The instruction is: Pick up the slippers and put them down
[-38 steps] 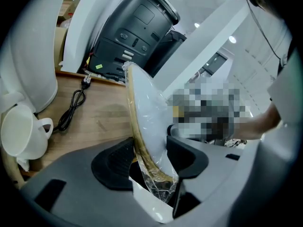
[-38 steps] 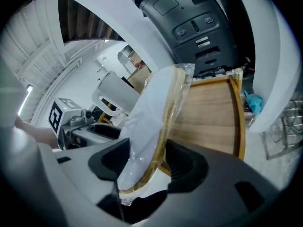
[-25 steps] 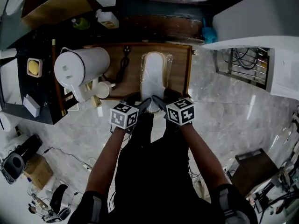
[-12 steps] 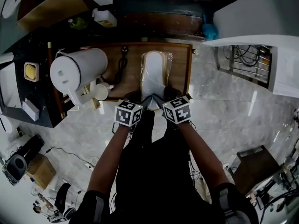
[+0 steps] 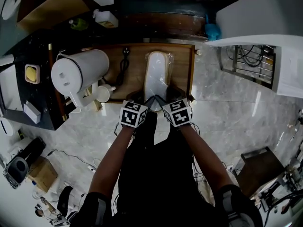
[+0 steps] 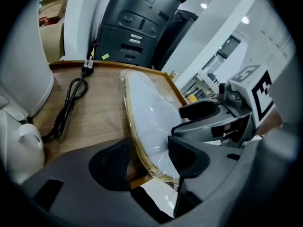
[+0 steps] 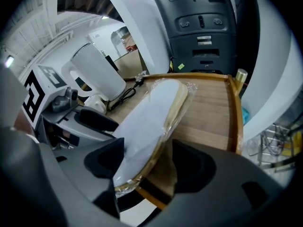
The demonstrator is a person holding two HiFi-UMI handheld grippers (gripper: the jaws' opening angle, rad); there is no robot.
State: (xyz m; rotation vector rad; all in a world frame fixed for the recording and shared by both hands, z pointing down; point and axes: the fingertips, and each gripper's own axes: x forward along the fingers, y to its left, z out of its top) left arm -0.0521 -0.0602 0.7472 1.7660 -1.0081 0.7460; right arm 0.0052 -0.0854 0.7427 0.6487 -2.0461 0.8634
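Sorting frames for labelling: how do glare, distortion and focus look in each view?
Head view: heavy fisheye bending, glare streaks on the marble floor, wooden table dimly lit. Left gripper view: black round vignette, sheen on the plastic-wrapped slippers. Right gripper view: same vignette, slippers fairly sharp, white backdrop bright.

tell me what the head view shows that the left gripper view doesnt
Only the head view: the person's arms and the marble floor. Only the left gripper view: the left gripper, jaws just opened wider, straddling the wrapped slippers at their near end, one pad clear of them, plus buttons on the dark machine behind. Both: the slippers, wooden table, black cable, white jug.
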